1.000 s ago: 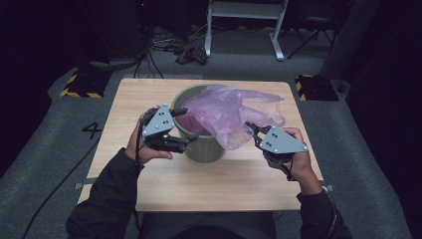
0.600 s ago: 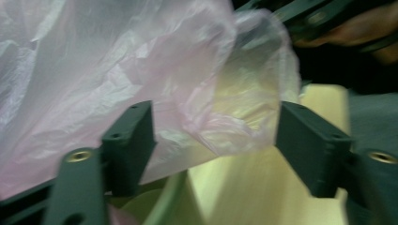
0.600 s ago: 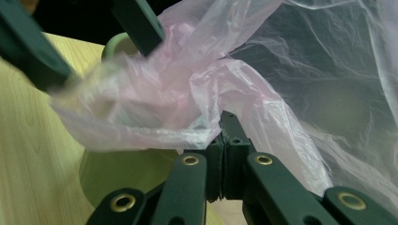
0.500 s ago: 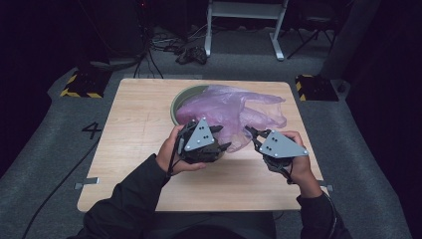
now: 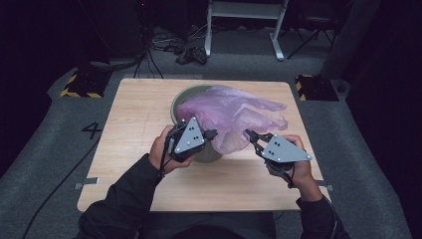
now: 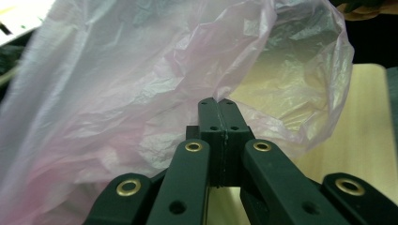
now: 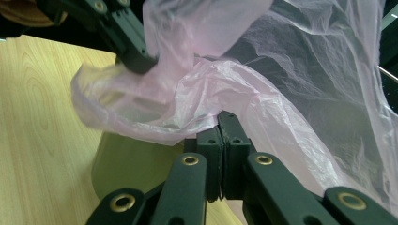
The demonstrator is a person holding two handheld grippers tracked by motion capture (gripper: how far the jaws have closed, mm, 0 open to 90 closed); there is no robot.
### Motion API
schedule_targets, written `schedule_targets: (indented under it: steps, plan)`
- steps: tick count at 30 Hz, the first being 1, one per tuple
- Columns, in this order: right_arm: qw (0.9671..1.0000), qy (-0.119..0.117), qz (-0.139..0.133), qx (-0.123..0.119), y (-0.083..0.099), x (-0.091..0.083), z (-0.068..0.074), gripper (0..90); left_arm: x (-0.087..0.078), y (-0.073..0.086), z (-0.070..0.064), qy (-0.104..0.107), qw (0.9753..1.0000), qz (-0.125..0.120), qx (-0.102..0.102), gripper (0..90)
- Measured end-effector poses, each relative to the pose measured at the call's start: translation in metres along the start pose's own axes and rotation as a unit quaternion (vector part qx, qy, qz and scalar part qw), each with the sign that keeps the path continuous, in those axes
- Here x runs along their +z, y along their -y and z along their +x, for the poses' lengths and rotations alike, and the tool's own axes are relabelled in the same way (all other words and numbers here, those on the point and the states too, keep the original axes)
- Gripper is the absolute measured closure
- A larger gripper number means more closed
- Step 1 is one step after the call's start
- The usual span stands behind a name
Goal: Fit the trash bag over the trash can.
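Two grippers are pinching a pink plastic bag (image 5: 234, 117) over a green bin (image 5: 185, 97).
The left gripper (image 6: 218, 104) and right gripper (image 7: 226, 117) are each clamping its film, jaws closed.

High view looks down on the table (image 5: 149, 114); both gripper views sit close, seemingly sharing the pink bag (image 5: 234, 114).

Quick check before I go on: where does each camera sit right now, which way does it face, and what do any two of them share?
High view: above the person's side, facing forward and down on the table; both forearms, left gripper and right gripper show.
Left gripper view: rides the left gripper, facing into the pink bag; its shut jaws pinch the film.
Right gripper view: rides the right gripper, facing the green bin under the bag; the left gripper's jaws show top left.
Shared: bag and wooden tabletop appear in all three.
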State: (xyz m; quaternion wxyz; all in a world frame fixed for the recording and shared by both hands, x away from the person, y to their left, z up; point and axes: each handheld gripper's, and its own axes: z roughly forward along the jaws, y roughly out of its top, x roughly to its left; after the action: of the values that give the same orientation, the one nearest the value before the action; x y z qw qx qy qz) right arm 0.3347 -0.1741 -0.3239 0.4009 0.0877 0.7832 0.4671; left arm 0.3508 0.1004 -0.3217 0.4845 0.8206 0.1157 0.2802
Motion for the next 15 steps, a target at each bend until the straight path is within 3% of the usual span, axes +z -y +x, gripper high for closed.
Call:
schedule_targets:
  steps: [4, 15]
  plan:
    - [1.0, -0.008, -0.002, 0.001, 0.003, -0.002, 0.004, 88.6, -0.01, 0.005, 0.005, -0.008, 1.0, -0.002, -0.005, 90.0]
    - [0.999, -0.037, 0.015, 0.019, 0.025, 0.005, 0.024, 88.7, -0.039, 0.042, 0.02, -0.032, 0.9974, -0.012, -0.063, 90.0]
